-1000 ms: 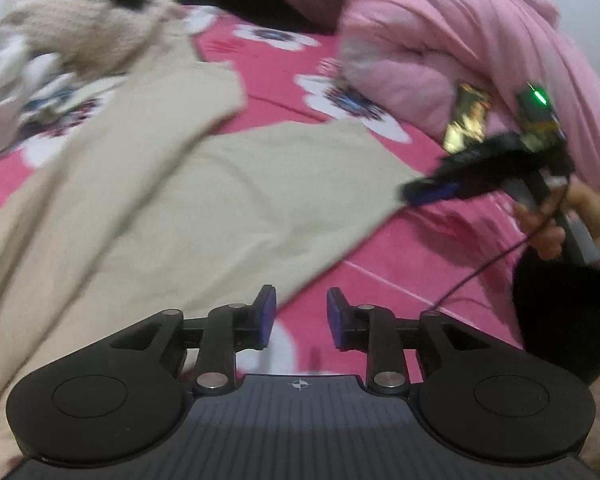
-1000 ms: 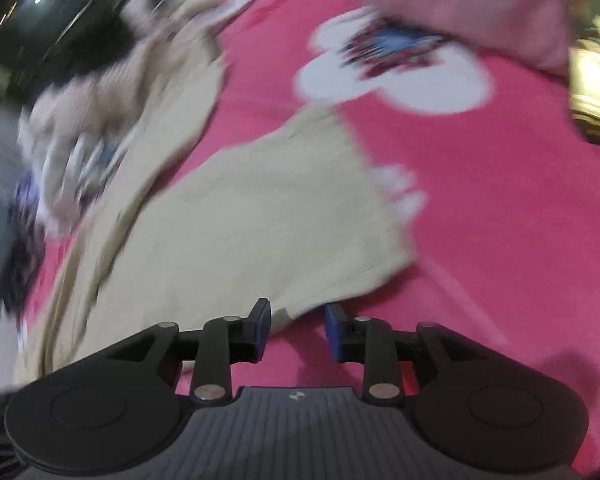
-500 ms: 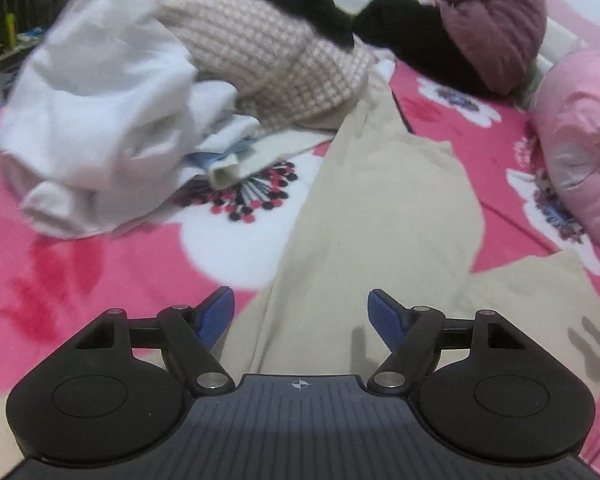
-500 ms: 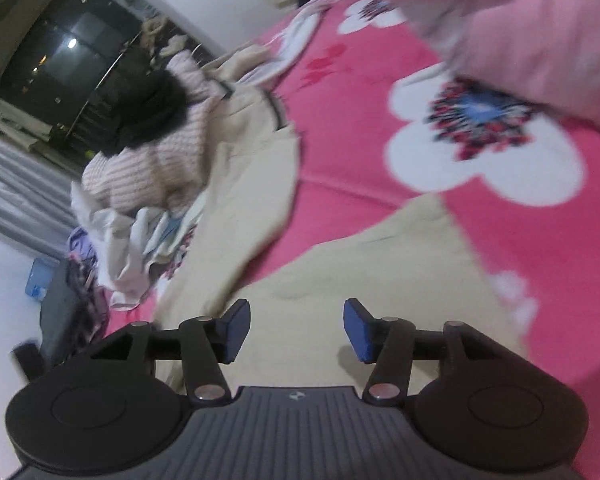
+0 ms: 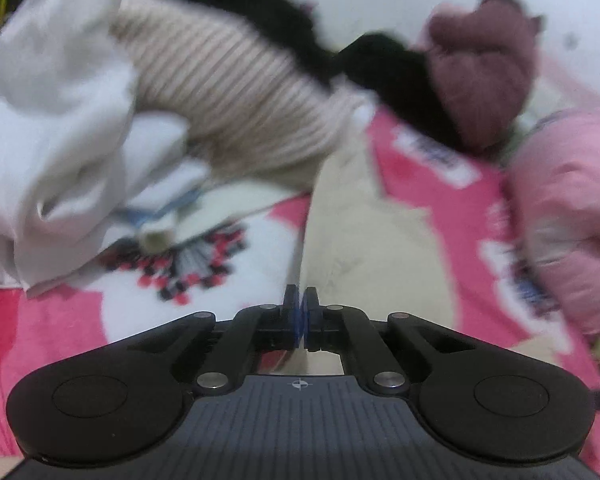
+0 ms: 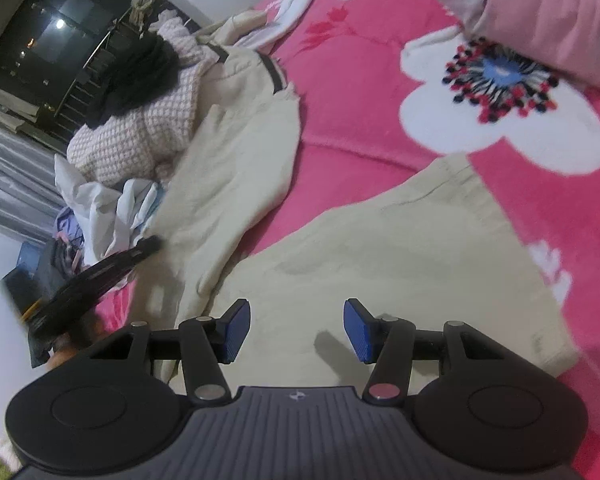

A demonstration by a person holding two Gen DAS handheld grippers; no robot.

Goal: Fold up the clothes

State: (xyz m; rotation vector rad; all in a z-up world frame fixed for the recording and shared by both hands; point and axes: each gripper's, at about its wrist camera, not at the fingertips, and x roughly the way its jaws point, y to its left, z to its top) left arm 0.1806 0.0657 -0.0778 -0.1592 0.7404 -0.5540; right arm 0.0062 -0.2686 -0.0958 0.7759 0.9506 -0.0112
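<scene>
A bed with a pink flowered blanket carries beige trousers spread flat, a heap of clothes at their far end (white, checked pink, black), and a pink quilt alongside.

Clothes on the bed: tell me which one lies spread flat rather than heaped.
The beige trousers, laid out flat on the pink blanket. The checked knit, black garment and white cloth sit bunched in a pile.

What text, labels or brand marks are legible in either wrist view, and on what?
None is readable as words.
Left gripper body: a small crosshair emblem, no letters.
Right gripper body: the same emblem, no letters.
Pink blanket: dark marks in a white patch, too blurred to read.
Beige garment: no print visible.
</scene>
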